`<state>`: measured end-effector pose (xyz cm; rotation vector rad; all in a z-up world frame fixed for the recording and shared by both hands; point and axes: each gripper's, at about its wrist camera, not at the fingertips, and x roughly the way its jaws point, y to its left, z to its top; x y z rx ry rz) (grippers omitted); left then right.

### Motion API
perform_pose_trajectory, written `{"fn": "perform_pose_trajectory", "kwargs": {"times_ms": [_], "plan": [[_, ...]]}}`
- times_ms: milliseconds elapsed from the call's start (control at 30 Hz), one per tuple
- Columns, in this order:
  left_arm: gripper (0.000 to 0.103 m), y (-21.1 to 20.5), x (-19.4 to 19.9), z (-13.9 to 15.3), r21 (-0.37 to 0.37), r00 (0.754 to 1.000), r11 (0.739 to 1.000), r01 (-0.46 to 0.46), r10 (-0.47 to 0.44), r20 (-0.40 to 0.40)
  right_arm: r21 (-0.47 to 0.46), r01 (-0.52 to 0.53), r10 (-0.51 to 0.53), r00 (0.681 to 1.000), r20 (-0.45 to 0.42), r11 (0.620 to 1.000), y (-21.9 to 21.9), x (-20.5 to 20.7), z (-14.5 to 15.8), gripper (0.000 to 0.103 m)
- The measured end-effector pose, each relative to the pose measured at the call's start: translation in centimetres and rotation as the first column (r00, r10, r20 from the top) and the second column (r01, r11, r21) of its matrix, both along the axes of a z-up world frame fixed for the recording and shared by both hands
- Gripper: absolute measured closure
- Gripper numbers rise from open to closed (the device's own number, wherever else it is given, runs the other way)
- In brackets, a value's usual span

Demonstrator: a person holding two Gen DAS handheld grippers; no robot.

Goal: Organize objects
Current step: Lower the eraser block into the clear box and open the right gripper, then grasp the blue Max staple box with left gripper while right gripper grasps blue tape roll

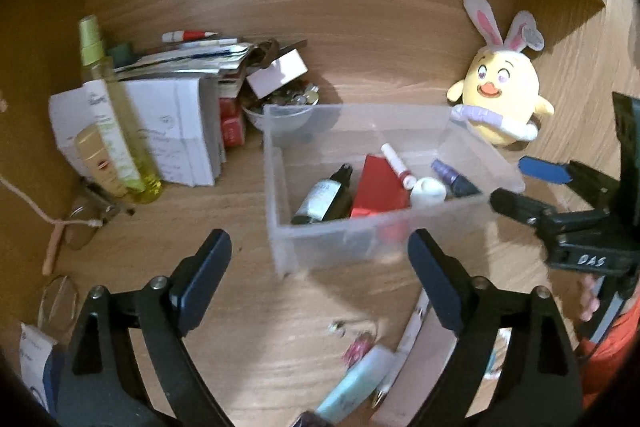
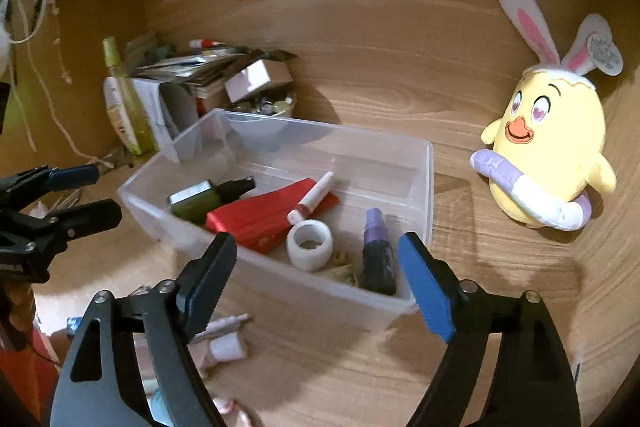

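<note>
Through the left wrist camera, my left gripper (image 1: 320,267) is spread wide and empty, hovering before the near wall of the clear bin (image 1: 340,243); loose items, among them a pale blue tube (image 1: 352,383), lie on the desk beneath it, nearer this hand. Through the right wrist camera, my right gripper (image 2: 316,275) is equally wide and empty at the bin's (image 2: 420,155) near right corner, the purple bottle (image 2: 376,251) straight ahead, pointing away.

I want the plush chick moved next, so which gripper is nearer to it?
Right. The right gripper hovers at the clear bin's corner beside the plush chick; the left gripper is across the bin.
</note>
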<state>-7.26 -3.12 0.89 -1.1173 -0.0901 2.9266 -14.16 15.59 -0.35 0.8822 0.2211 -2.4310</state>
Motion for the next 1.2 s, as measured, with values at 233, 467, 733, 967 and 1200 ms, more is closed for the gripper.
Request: {"fn": "perform_pose_trajectory", "kwargs": {"times_ms": [233,467,733,967,1200], "plan": [[0.011,-0.5,3.2,-1.6,-0.019,0.999,0.999,-0.03,0.03,0.042,-0.025,-0.042,0.043,0.998,0.046,0.999,1.1,2.6,-0.7,0.02],[0.011,-1.1,5.8,-3.3,0.016,0.995,0.998,-0.057,0.055,0.081,0.028,-0.069,0.066,0.995,0.079,0.997,2.1,4.9,-2.4,0.019],[0.011,-1.5,8.1,-5.5,0.017,0.987,0.997,-0.08,0.076,0.142,0.029,-0.105,0.098,0.982,0.164,0.994,2.3,7.6,-5.1,0.019],[0.011,-2.0,9.8,-7.4,0.03,0.978,0.994,-0.105,0.098,0.186,0.059,-0.158,0.143,0.969,0.203,0.986,0.2,9.5,-7.1,0.019],[0.021,-2.4,10.9,-8.2,0.049,0.98,0.993,-0.105,0.095,0.173,0.046,-0.17,0.162,0.976,0.149,0.984,-1.0,10.0,-6.5,0.035]]}}
